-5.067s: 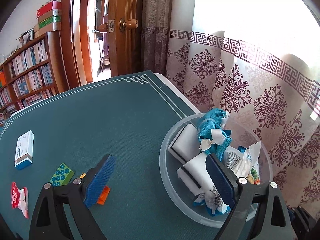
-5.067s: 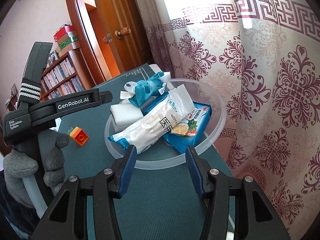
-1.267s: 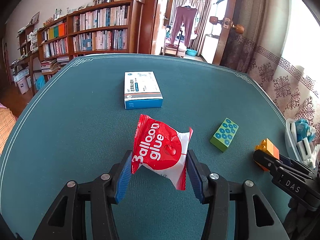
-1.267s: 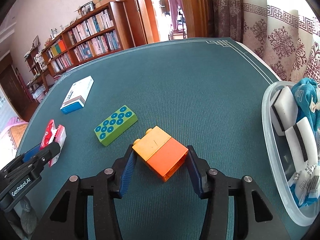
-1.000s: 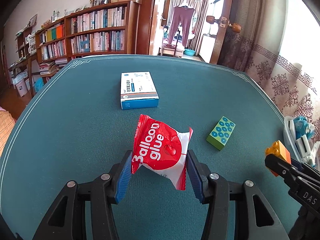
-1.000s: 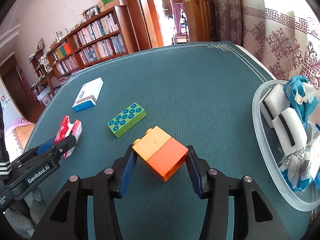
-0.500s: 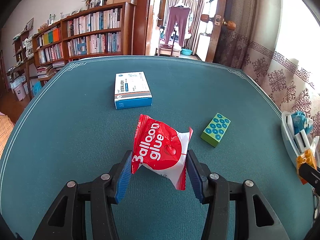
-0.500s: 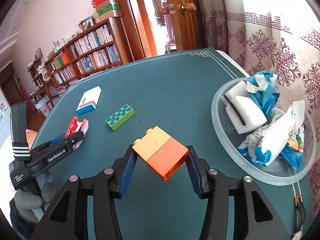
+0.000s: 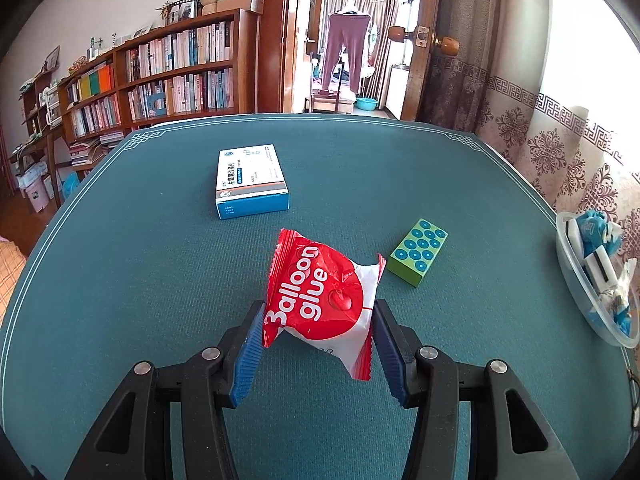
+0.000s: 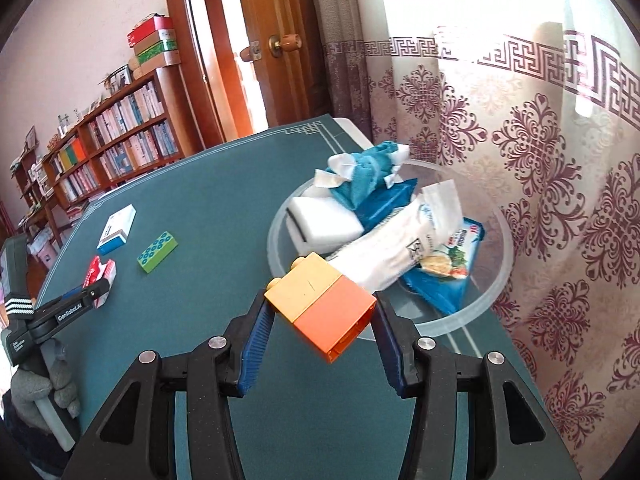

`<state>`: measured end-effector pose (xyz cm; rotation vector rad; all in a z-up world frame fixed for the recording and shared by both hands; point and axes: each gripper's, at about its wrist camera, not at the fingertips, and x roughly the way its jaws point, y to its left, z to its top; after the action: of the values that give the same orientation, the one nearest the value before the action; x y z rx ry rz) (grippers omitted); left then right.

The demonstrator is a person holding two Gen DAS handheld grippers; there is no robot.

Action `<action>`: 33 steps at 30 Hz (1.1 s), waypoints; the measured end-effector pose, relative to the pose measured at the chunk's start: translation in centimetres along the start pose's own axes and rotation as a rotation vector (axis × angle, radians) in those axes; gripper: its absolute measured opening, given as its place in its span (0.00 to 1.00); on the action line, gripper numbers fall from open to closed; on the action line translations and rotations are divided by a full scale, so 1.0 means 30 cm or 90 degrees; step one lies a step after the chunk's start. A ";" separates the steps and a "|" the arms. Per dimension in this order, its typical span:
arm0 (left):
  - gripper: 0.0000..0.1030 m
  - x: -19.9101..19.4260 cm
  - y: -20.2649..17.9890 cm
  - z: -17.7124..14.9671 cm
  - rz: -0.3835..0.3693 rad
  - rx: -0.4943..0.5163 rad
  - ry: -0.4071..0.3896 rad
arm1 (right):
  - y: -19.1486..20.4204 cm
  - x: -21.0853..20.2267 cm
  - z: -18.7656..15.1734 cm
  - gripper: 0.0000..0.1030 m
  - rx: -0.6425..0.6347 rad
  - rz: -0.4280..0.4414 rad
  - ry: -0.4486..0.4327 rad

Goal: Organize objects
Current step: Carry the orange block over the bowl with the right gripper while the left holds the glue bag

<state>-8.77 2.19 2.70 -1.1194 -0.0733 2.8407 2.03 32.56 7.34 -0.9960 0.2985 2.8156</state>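
1. The right gripper [image 10: 320, 322] has its blue ribbed fingers [image 10: 253, 344] pinching the yellow-and-orange plastic toy brick [image 10: 322, 304] across its sides, with the orange end nearest the camera and the studded yellow end pointing away
2. Compared with half a second ago, the clear round plastic bowl [image 10: 486, 300] has swung from the far right to directly beyond the brick, so the carry looks nearly done and a drop into the bowl seems the likely next step
3. The left gripper [image 9: 318, 338] has its fingers closed on the red-and-white "Balloon glue" foil packet [image 9: 324, 298], lifted above the dark green felt tabletop [image 9: 120, 280]
4. The green studded block [image 9: 418, 251] and the blue-and-white cardboard box [image 9: 250, 180] lie on the felt, yet to be collected
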 end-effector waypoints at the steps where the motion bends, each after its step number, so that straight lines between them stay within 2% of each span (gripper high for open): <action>1: 0.53 0.000 -0.001 0.000 0.000 0.000 0.000 | -0.015 -0.002 0.005 0.49 0.005 -0.007 -0.003; 15: 0.53 -0.003 0.004 -0.005 -0.006 -0.006 0.003 | -0.127 0.072 0.040 0.49 0.013 -0.084 -0.010; 33: 0.53 0.001 -0.001 -0.010 -0.006 -0.002 0.004 | -0.136 0.150 0.034 0.49 -0.007 -0.085 0.015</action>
<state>-8.59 2.22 2.45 -1.1251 -0.0833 2.8292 -1.25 37.04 4.69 -1.0126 0.2100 2.6897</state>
